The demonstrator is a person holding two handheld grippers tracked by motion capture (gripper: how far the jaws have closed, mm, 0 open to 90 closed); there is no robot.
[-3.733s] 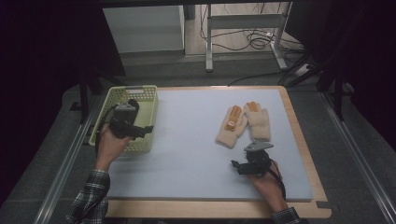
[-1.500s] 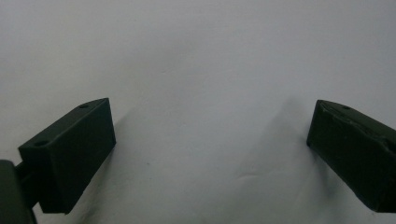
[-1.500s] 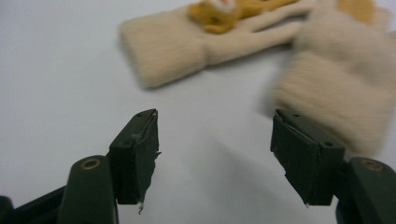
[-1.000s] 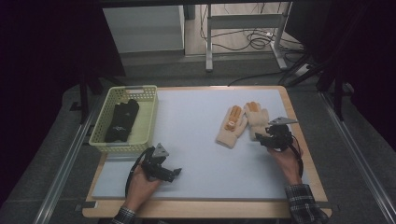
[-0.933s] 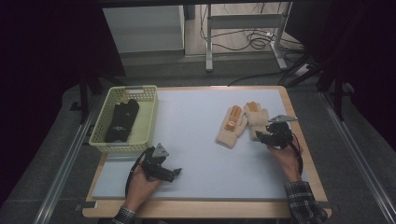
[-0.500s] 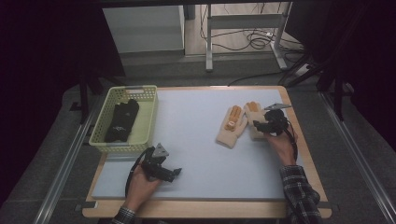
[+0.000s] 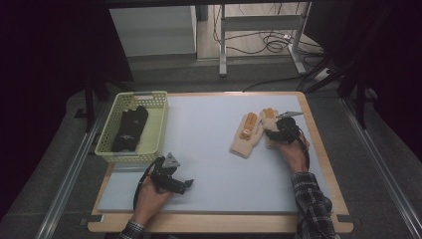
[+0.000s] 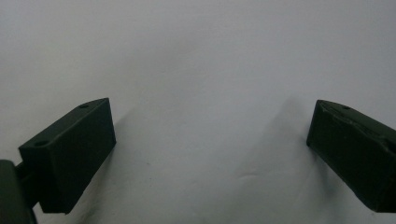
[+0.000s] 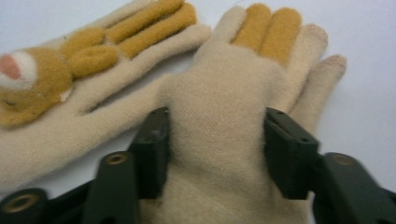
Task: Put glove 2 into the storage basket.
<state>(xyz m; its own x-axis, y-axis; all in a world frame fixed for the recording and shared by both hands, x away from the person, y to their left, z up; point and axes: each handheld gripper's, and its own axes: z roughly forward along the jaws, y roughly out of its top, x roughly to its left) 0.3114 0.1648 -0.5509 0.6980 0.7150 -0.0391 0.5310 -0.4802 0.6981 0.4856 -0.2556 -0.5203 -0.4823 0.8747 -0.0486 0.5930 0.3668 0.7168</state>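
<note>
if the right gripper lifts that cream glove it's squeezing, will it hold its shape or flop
Probably flop: the glove is soft fuzzy knit, already bunched between the right gripper jaws, which have just been closing on it. It looks light and unlikely to slip from the pinch. Its edge touches the other glove, which might get dragged slightly.

I note the right glove (image 9: 224, 135): fuzzy knit cloth, cream, napped and matt, with mustard-yellow fingertip patches of the same woolly finish. The left glove (image 9: 79, 88) beside it looks the same cloth, carrying a felted mustard appliqué. The right gripper (image 9: 215, 144) has jaws of matt dark plastic with brass-coloured rivets at the links. The left gripper (image 8: 210, 154) jaws read as the same matt black plastic, faintly scuffed. The tabletop (image 7: 209, 149) wears a smooth, matt pale sheet; its rim looks like light wood. The basket (image 7: 158, 119) is pale green plastic lattice holding dark cloth (image 7: 130, 128).
</note>
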